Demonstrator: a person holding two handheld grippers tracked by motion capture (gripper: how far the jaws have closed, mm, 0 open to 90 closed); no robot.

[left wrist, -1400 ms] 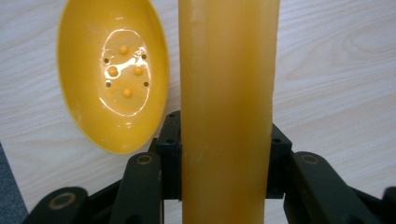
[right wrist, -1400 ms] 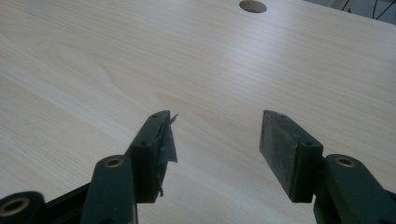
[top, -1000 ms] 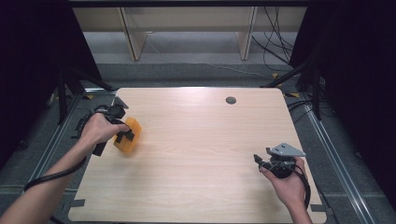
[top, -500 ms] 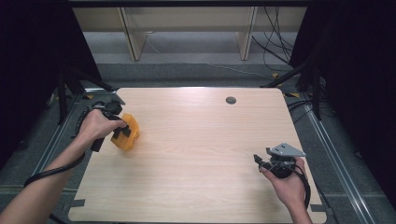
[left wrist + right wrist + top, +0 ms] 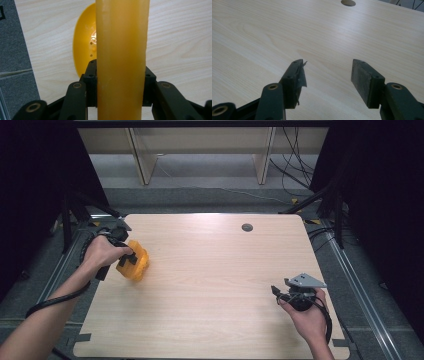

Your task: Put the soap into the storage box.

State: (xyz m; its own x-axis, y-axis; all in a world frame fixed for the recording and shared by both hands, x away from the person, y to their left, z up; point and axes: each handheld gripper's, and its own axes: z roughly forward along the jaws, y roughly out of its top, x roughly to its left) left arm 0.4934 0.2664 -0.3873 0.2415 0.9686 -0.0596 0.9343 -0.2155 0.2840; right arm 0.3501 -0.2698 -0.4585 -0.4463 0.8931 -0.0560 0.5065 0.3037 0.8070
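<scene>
While our left gripper [image 5: 131, 261], fingers clamped on the yellow piece [image 5: 136, 266], nudges it forward over the counter [image 5: 215, 270], our right gripper [image 5: 327, 75] waits open, so the carry seems underway.

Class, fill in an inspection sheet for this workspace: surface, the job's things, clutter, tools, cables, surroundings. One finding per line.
Surface: pale wooden table, with a round hole near the far edge.
Job's things: orange plastic piece at the table's left side, clamped; from the left gripper view it shows a thick orange band with a yellow dish-shaped part behind.
Clutter: nothing seen.
Tools: left tool shut on the orange plastic piece; right tool open, nothing between its jaws, over the table's near right part.
Cables: black cable trails along the left forearm; more cables on the floor behind.
Surroundings: grey floor, pale shelf legs, dark side curtains.
</scene>
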